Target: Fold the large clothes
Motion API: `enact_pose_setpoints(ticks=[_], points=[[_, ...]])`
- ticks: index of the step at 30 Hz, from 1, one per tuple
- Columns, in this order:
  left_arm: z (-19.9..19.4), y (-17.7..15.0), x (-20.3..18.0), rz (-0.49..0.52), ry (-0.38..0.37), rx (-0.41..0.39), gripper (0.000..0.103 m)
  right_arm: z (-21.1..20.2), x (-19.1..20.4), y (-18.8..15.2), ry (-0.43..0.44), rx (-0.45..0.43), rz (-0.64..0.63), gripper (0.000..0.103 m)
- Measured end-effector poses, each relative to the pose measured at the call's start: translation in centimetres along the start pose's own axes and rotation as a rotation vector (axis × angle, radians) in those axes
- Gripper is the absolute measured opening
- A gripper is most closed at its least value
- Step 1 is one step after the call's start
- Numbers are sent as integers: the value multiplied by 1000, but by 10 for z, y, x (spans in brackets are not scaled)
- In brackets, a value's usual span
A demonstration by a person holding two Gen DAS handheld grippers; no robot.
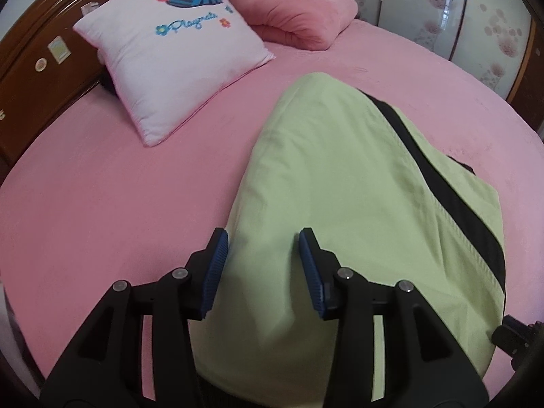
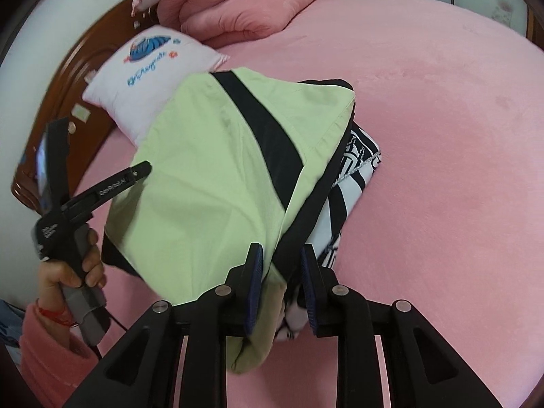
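Observation:
A light green garment (image 1: 323, 176) with a black diagonal stripe (image 1: 442, 183) lies folded on the pink bed (image 1: 119, 204). My left gripper (image 1: 263, 238) hovers over its near left edge, open, with the cloth lying flat below the blue pads and not pinched. In the right wrist view the same garment (image 2: 204, 170) covers a black-and-white patterned layer (image 2: 353, 170). My right gripper (image 2: 281, 255) straddles the black-trimmed near corner, and a gap shows between the pads and the bunched cloth. A hand (image 2: 68, 272) holds the left gripper's handle at the left.
A white pillow (image 1: 170, 54) with a blue print leans at the wooden headboard (image 1: 34, 51). A folded pink blanket (image 1: 295, 10) is stacked at the bed's far end. Floral wardrobe doors (image 1: 476, 17) stand behind the bed on the right.

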State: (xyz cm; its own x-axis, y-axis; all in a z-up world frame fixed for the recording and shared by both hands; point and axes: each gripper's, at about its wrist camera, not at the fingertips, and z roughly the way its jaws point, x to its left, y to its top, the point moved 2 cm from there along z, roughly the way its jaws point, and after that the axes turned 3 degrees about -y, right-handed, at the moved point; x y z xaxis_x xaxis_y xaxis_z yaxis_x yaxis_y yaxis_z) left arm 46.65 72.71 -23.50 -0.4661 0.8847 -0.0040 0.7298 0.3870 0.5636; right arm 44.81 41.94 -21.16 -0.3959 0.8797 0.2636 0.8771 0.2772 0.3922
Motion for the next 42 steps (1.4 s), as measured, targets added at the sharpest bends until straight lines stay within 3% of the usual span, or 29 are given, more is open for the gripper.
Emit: enact_pose_setpoints(ticks=[3, 7, 10, 16, 21, 27, 34, 37, 39, 42], points=[[-17, -15, 5, -32, 2, 29, 39, -9, 6, -3, -74, 28, -6, 21], [-38, -33, 16, -111, -39, 61, 39, -23, 6, -9, -92, 41, 21, 21], [-53, -45, 17, -88, -8, 80, 39, -36, 3, -21, -108, 50, 24, 21], [-84, -74, 13, -110, -19, 126, 39, -68, -3, -48, -160, 45, 1, 22], [-118, -108, -9, -123, -31, 155, 39, -103, -17, -78, -171, 29, -8, 37], [-174, -165, -60, -104, -35, 210, 41, -159, -40, -116, -164, 1, -12, 37], [-249, -260, -129, 5, -3, 251, 42, -226, -77, -182, -182, -22, -60, 47], [-277, -304, -157, 12, -36, 288, 42, -252, -101, -224, -187, -10, -41, 52], [-293, -332, -174, 17, -65, 307, 42, -271, -122, -257, -188, -10, -16, 61], [-316, -373, -197, 35, -123, 385, 42, -295, -151, -309, -216, -9, 11, 66]])
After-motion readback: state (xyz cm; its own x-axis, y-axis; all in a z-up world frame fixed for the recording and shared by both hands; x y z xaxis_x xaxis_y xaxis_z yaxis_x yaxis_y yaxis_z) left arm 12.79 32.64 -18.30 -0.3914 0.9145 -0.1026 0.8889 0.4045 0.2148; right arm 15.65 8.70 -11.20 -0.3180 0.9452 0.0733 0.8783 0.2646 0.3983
